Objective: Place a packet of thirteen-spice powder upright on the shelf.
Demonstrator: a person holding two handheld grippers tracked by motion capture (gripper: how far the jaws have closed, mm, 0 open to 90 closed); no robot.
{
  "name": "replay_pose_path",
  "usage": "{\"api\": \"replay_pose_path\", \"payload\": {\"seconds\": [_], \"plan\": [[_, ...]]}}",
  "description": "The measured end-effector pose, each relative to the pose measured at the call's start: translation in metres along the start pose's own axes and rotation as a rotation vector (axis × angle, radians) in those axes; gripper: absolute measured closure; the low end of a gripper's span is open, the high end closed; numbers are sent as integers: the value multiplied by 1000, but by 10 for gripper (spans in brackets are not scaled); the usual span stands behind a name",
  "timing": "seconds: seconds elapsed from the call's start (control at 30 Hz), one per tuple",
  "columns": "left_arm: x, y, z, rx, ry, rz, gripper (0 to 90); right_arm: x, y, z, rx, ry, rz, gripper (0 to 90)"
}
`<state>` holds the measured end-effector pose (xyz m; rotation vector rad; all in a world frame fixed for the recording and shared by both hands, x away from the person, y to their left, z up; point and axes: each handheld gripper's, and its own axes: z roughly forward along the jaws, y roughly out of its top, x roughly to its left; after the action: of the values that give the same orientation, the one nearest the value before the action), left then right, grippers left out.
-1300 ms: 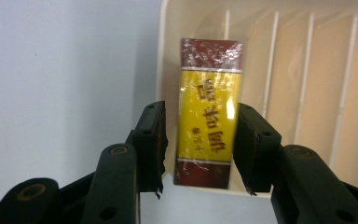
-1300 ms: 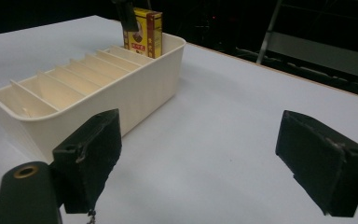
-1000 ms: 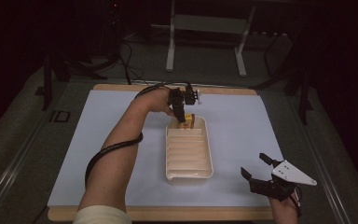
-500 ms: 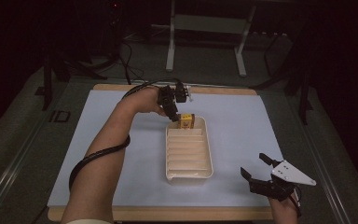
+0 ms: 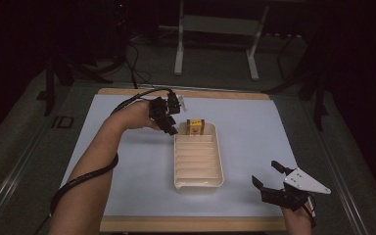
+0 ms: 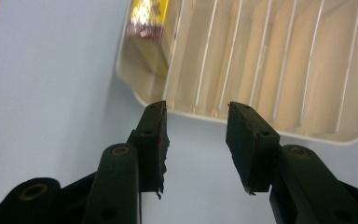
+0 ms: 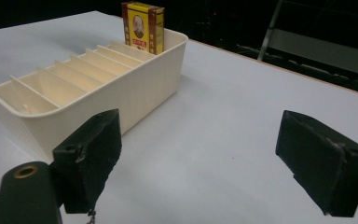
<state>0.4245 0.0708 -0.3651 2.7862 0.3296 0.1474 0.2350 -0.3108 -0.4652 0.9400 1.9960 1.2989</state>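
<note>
Table-top tray (image 5: 198,182) holds box (image 5: 195,128), just beside left tool (image 5: 171,127)

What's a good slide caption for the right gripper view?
Open hand-held gripper facing a slotted tray holding one upright yellow box.

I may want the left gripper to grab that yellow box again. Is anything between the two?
Only the tray's own wall. The yellow box stands in the end slot of the tray; the left gripper hangs beside that end with empty fingers, the rim between them.
</note>
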Motion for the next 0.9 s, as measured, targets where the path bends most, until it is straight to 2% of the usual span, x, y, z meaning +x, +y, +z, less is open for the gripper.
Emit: {"api": "replay_pose_path", "payload": {"seconds": [0.3, 0.43, 0.67, 0.7, 0.77, 0.8, 0.83, 0.87, 0.9], "plan": [[-12, -24, -11, -56, -7, -59, 583, 0, 0, 0, 1, 0, 1, 142], [-16, -33, -13, -45, 1, -69, 582, 1, 0, 0, 4, 0, 0, 142], [-20, -45, -17, -63, 16, -97, 487, 1, 0, 1, 8, 0, 0, 142], [-21, -48, -17, -76, 22, -113, 465, 1, 0, 1, 8, 1, -1, 142], [-21, -50, -17, -77, 9, -124, 437, 1, 0, 1, 9, 1, -2, 143], [-22, -53, -17, -72, 25, -122, 434, 1, 0, 1, 9, 1, -2, 143], [-23, -54, -16, -72, 30, -126, 365, 1, 0, 1, 9, 1, 0, 143], [-23, -56, -15, -70, 23, -137, 365, 1, 0, 1, 9, 1, 0, 143], [-25, -60, -13, -64, 26, -154, 297, 1, 0, 1, 9, 1, 0, 142]]}}
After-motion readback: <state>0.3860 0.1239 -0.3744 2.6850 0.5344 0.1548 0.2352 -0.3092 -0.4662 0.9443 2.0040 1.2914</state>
